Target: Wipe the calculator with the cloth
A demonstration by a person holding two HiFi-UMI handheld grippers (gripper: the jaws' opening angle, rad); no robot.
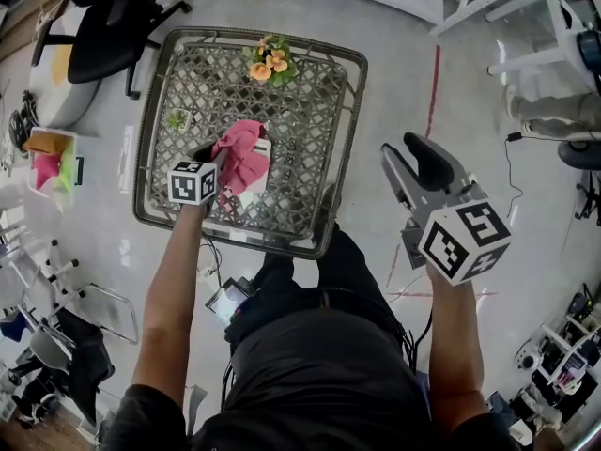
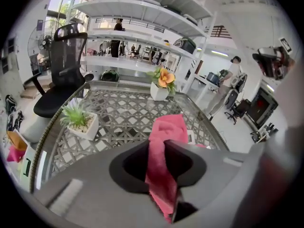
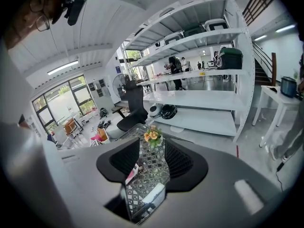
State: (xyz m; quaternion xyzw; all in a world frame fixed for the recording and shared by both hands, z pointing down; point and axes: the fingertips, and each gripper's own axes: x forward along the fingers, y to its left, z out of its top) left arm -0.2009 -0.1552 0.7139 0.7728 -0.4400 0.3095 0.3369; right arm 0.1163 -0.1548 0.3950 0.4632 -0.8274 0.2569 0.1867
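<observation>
Left gripper (image 1: 214, 155) is over the lattice table (image 1: 310, 120), jaws clamped tight on the pink cloth (image 1: 239, 153). The cloth drapes forward from the jaws and lies across the calculator (image 1: 263, 150), which sits near the middle of the table with only white edges peeking out beside the fabric. Right gripper (image 1: 401, 148) hangs off to the side above the floor, well apart from the table, jaws apart with nothing between them. Orange flowers (image 1: 270, 61) stand at the far rim and a small green plant (image 1: 177, 118) sits to the left of the cloth.
</observation>
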